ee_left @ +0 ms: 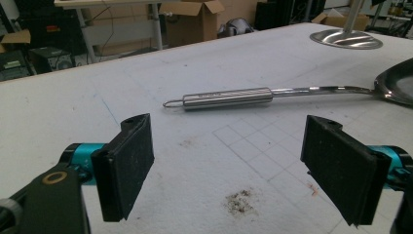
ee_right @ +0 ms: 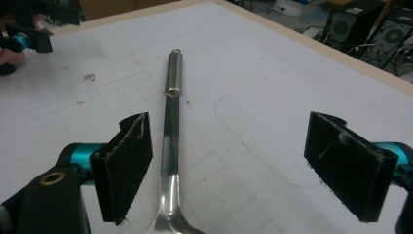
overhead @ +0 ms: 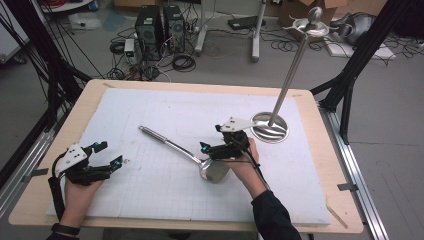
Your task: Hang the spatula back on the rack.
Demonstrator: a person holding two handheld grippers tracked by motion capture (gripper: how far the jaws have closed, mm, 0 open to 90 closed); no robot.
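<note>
black jaws, teal fittings, dark sleeve [overhead: 272, 212]

No readable text, label, brand, number or sign appears on anything in the three views

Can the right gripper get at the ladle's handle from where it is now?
Probably yes. The right gripper is open above the ladle, whose thin stem runs between the jaws, nearer the left one. Nothing lies on or beside the stem; the mat around it is bare.
</note>
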